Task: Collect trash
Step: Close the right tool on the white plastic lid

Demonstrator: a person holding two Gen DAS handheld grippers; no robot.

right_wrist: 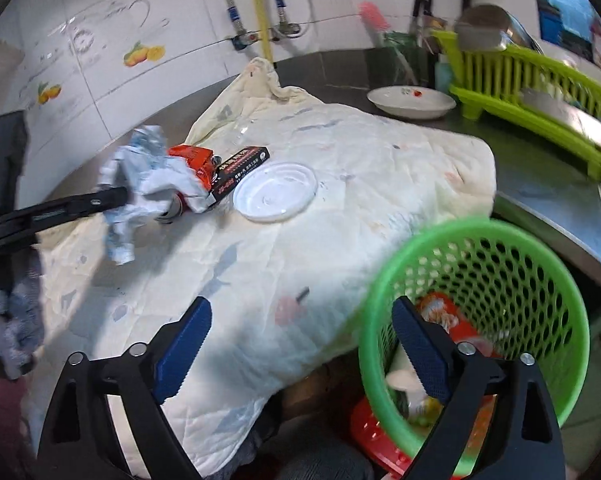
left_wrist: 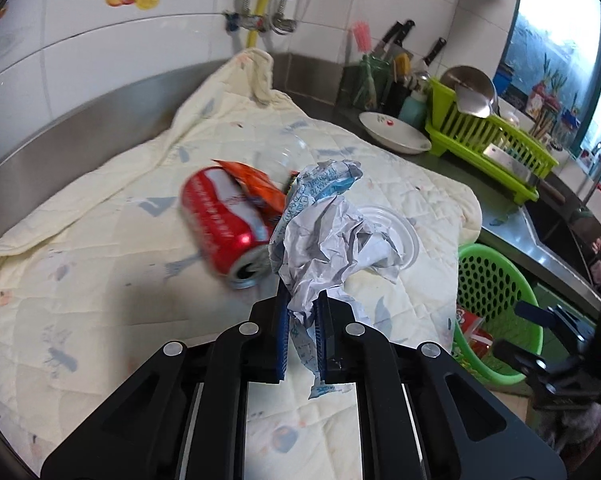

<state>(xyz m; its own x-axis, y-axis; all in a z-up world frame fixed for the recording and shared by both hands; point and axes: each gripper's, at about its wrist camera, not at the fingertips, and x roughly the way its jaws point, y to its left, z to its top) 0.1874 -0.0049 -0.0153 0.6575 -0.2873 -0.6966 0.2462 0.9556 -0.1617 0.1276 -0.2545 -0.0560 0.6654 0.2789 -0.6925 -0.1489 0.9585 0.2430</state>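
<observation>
My left gripper (left_wrist: 302, 308) is shut on a crumpled white and blue paper (left_wrist: 328, 232) and holds it just above the cream quilted cloth (left_wrist: 100, 248). Behind the paper lie a red soda can (left_wrist: 224, 224), an orange wrapper (left_wrist: 256, 186) and a clear plastic lid (left_wrist: 404, 232). In the right wrist view the held paper (right_wrist: 140, 184) shows at the left, with the orange wrapper (right_wrist: 194, 160), a black box (right_wrist: 240, 170) and the white lid (right_wrist: 274, 190). My right gripper (right_wrist: 304, 344) is open and empty beside the green mesh basket (right_wrist: 496, 240), which holds some trash.
A white bowl (left_wrist: 394, 132) and a lime dish rack (left_wrist: 496, 140) stand at the back right on the steel counter (right_wrist: 540, 184). Knives (left_wrist: 396, 40) and utensils stand by the tiled wall. A sink (left_wrist: 556, 216) lies at the right. A red basket (right_wrist: 376, 436) sits under the green one.
</observation>
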